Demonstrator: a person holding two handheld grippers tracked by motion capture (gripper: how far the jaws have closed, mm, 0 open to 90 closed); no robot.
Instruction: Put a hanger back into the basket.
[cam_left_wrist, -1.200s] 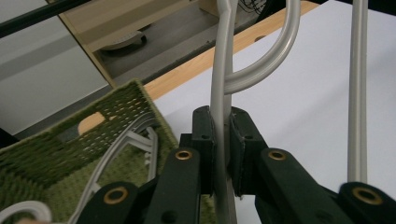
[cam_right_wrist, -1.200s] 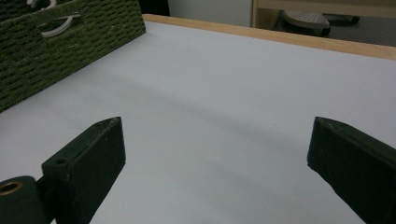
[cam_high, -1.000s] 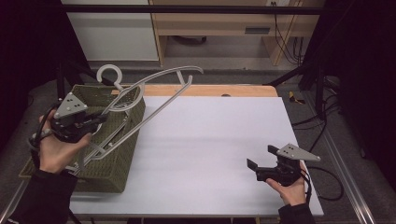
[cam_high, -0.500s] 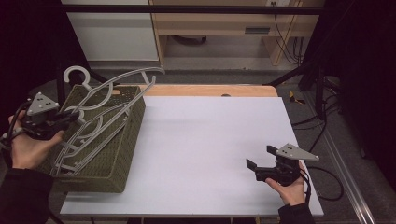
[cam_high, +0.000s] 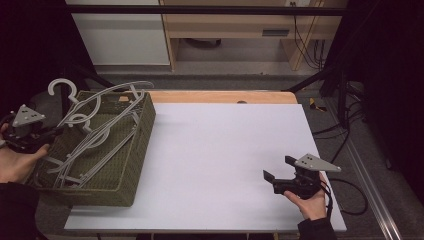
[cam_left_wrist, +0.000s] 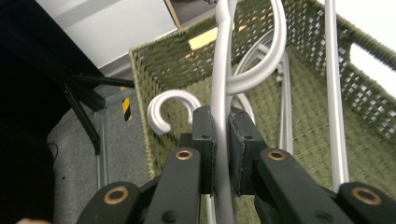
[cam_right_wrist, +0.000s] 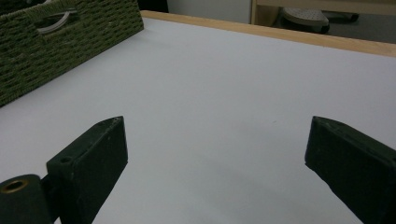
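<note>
Surface: a white table top (cam_high: 225, 160) with a wooden far edge, dark surroundings, a shelf unit behind.
Left gripper (cam_left_wrist: 222, 135): jaws clamped tight on the bar of a grey plastic hanger (cam_left_wrist: 223, 84), at the basket's left rim.
Hanger position: tilted, its hook (cam_high: 62, 89) sticking up past the far left corner, its body slanting down into the green woven basket (cam_high: 135, 165) among other hangers (cam_high: 95, 145).
Right gripper (cam_high: 281, 179): jaws wide apart, holding nothing, resting low over the table's near right part.
Doing it well: lower the hanger flat, bring the hook inside the rim, and release only once it rests on the pile.
</note>
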